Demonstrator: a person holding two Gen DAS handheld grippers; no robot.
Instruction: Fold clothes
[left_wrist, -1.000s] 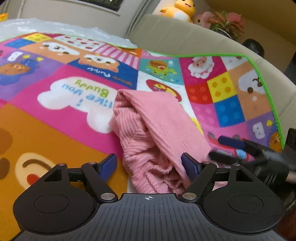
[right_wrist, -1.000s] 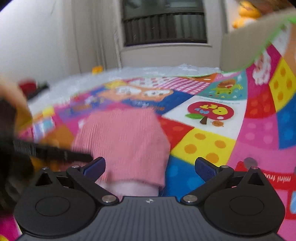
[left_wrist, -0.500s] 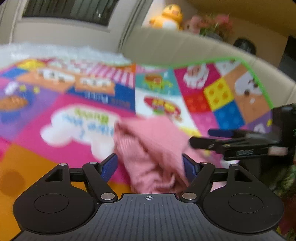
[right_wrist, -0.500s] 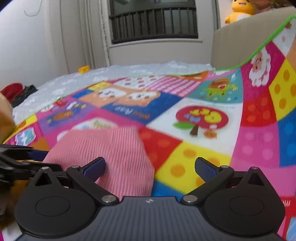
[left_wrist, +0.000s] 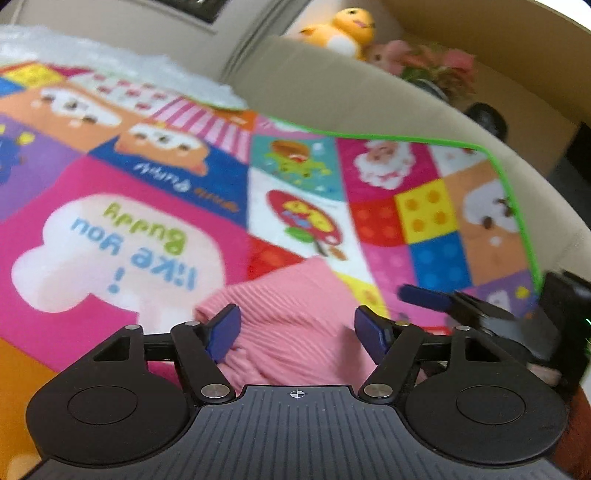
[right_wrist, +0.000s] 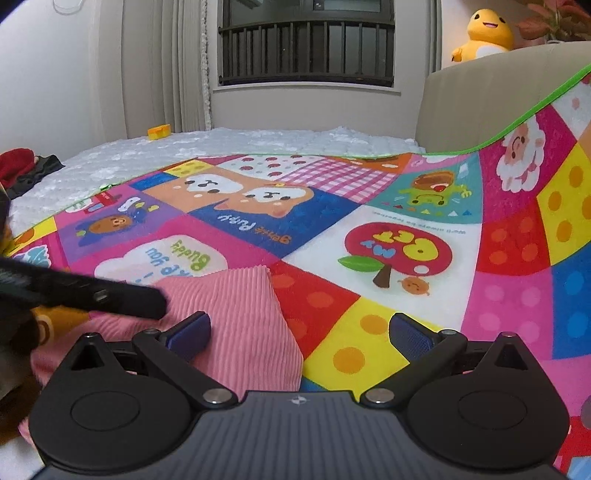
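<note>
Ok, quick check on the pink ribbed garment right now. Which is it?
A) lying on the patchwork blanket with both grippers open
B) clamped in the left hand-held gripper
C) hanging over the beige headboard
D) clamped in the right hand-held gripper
A: the pink ribbed garment lies on the patchwork blanket, and both the left hand-held gripper and the right hand-held gripper show their fingers spread wide, gripping nothing.

I count one pink ribbed garment near, one colourful patchwork cartoon mat, one yellow plush duck far right, one small yellow block far left.
</note>
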